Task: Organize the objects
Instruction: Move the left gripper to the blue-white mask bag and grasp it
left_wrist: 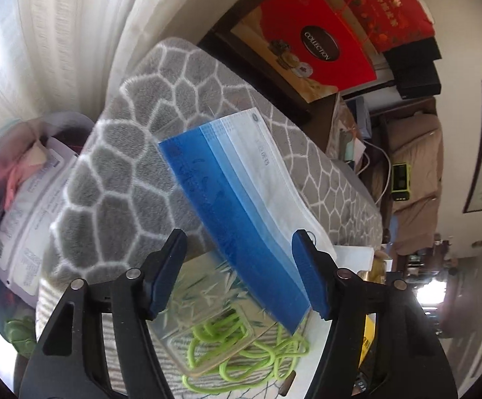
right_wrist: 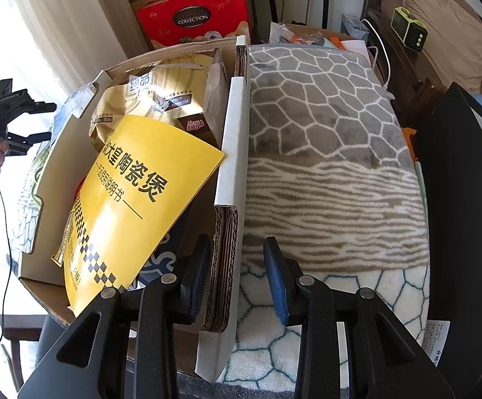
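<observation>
Masks (left_wrist: 241,179), flat stack, blue-to-white, pleated

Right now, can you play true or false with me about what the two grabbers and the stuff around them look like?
1. The face mask is blue and white. True.
2. The left gripper is pinching the mask tight. False: the mask's end lies between the fingers, but there is a clear gap on the left-hand finger's side.
3. A bright green cord lies under the mask's low end. True.
4. The right gripper straddles the folded wall of the cardboard box. True.
5. The booklet in the box is red. False: it is yellow with black writing.
6. The grey blanket has round dots. False: it has white lines like cracked stones.
</observation>
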A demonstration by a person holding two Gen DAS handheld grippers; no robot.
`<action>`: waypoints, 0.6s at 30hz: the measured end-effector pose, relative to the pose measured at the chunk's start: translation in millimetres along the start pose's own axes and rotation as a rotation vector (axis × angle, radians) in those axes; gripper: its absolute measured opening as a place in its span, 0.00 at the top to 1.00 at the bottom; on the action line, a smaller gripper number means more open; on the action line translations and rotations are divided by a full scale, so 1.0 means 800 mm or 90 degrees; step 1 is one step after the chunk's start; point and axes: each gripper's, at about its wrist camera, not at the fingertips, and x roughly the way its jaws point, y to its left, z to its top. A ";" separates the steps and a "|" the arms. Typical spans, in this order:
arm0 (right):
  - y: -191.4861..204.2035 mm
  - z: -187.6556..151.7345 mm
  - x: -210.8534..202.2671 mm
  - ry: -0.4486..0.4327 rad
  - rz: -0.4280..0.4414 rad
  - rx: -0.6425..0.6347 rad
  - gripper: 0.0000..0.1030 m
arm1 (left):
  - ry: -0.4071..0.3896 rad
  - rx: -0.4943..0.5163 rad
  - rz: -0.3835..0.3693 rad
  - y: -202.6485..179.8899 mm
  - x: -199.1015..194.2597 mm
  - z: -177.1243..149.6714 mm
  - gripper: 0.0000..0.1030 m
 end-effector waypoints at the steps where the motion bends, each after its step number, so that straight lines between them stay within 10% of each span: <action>1: -0.001 0.000 0.000 0.000 0.000 0.001 0.67 | -0.006 0.001 -0.003 0.000 0.004 0.002 0.45; 8: -0.003 0.000 0.001 0.002 -0.003 0.005 0.67 | -0.030 -0.044 -0.028 0.018 0.016 0.012 0.92; 18: -0.002 -0.001 0.000 0.000 -0.002 0.006 0.67 | -0.101 -0.034 -0.123 -0.004 -0.039 -0.007 0.99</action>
